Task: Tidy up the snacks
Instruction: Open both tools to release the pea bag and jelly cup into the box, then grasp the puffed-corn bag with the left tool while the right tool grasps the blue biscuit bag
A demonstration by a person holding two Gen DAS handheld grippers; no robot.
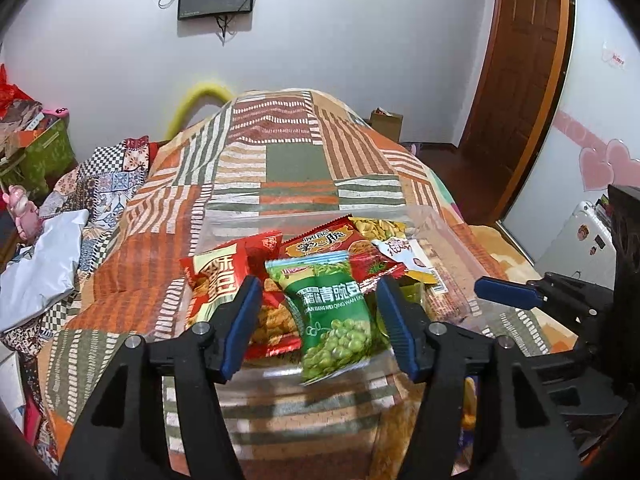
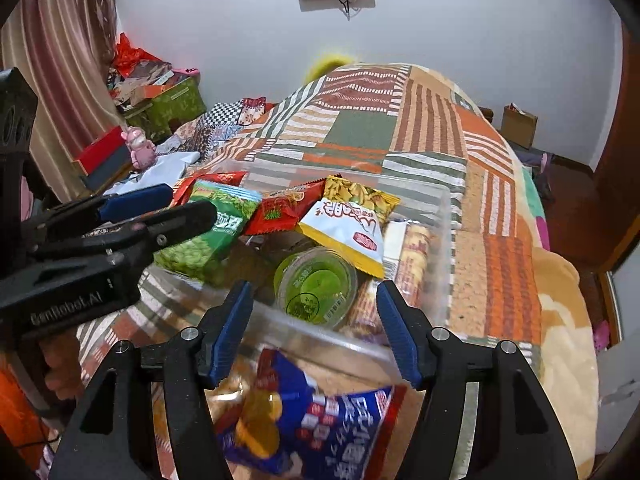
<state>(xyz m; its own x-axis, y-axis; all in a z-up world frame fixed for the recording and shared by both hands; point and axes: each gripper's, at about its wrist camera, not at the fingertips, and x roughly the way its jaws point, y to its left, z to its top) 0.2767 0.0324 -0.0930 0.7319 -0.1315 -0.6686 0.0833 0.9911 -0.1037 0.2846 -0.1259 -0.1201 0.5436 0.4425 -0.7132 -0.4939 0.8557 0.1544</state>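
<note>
A: Snacks fill the clear plastic bin [image 2: 444, 216] that sits on the patchwork bedspread of orange, green and cream stripes [image 1: 296, 152]. Which packets can you tell apart?

B: Nearest the left gripper [image 1: 318, 330] lies a green pea packet with pictured green peas [image 1: 334, 316], its lower end hanging over the bin's near wall. To its left is a red-and-cream packet of fried snacks [image 1: 224, 284], and behind it a red packet with yellow lettering [image 1: 332, 244].

A: And from the right wrist?

B: A white-and-yellow packet [image 2: 348, 228] rests on the heap, a yellow packet printed with nuts [image 2: 360, 194] behind it, and a clear cup with a green lid [image 2: 316, 284] lower down among them. A long beige wrapped roll [image 2: 416, 256] lies along the bin's right wall.

A: How do the jaws stand?

B: Left gripper: blue pads apart, one on each side of the green pea packet, and I cannot tell whether they touch it. Right gripper [image 2: 314, 330]: pads apart with nothing between them, above the bin's near edge.

A: Anything outside the bin?

B: A blue snack packet with white lettering and a red edge [image 2: 320, 420] lies on the bedspread just in front of the bin, below the right gripper, partly blurred.
</note>
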